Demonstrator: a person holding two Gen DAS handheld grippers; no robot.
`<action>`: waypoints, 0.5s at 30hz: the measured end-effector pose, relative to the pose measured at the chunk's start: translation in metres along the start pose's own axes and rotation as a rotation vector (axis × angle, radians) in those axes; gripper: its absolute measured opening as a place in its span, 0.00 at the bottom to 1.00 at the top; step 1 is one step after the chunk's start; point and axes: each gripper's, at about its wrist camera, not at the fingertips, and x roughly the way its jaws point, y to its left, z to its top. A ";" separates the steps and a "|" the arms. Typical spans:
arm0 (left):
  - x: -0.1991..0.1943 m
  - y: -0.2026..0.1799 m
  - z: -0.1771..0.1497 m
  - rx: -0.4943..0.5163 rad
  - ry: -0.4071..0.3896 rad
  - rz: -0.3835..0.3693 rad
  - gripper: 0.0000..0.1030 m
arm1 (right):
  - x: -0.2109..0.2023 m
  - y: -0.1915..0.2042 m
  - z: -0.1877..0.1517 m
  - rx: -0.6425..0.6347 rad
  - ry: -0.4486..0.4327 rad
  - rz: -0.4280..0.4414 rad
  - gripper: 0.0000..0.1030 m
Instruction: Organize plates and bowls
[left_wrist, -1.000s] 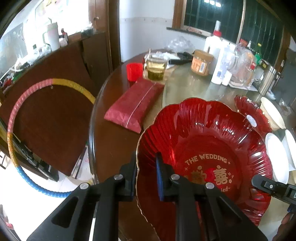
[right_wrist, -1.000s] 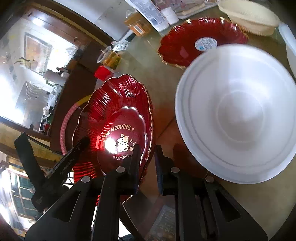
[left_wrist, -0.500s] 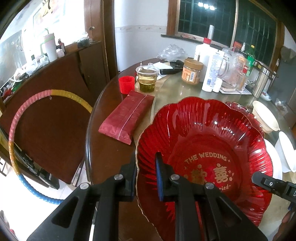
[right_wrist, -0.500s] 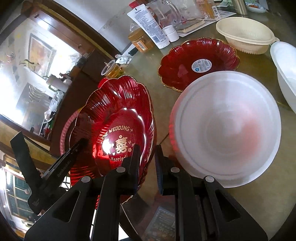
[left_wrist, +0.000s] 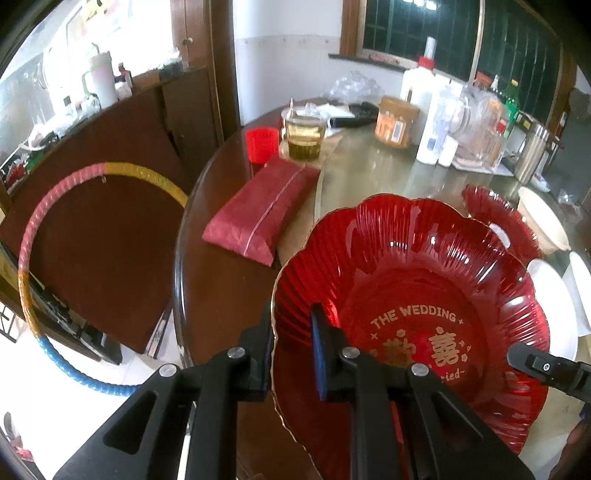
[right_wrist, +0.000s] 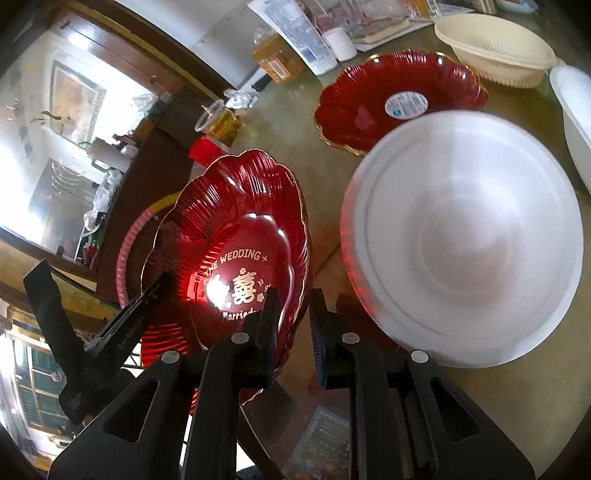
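Note:
A large red scalloped plate (left_wrist: 417, 273) with gold "THE WEDDING" lettering is held above the round table by both grippers. My left gripper (left_wrist: 291, 343) is shut on its left rim. My right gripper (right_wrist: 293, 317) is shut on its opposite rim, and the plate (right_wrist: 240, 229) fills the left of that view. A second red plate (right_wrist: 388, 96) lies on the table beyond. A white plate (right_wrist: 465, 240) lies to the right, with a cream bowl (right_wrist: 495, 48) and a white bowl (right_wrist: 576, 118) behind it.
A red tissue pack (left_wrist: 262, 214), a red cup (left_wrist: 262, 144) and a glass of tea (left_wrist: 304, 136) stand on the table's left. Bottles and jars (left_wrist: 432, 122) crowd the back. A hoop (left_wrist: 33, 258) leans on a folded tabletop beyond the table's left edge.
The held red plate has lifted and shifted a little, with both grippers still on it. The white plate and the second red plate now show further off in the right wrist view.

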 end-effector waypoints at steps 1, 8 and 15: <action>0.002 0.000 -0.001 0.000 0.006 0.001 0.18 | 0.001 0.000 0.000 0.002 0.006 0.001 0.19; 0.000 0.004 -0.003 -0.025 0.007 -0.062 0.67 | -0.003 0.002 -0.001 -0.001 0.008 0.028 0.61; -0.042 0.014 0.016 -0.113 -0.115 -0.099 0.72 | -0.060 -0.007 -0.006 -0.010 -0.098 0.136 0.62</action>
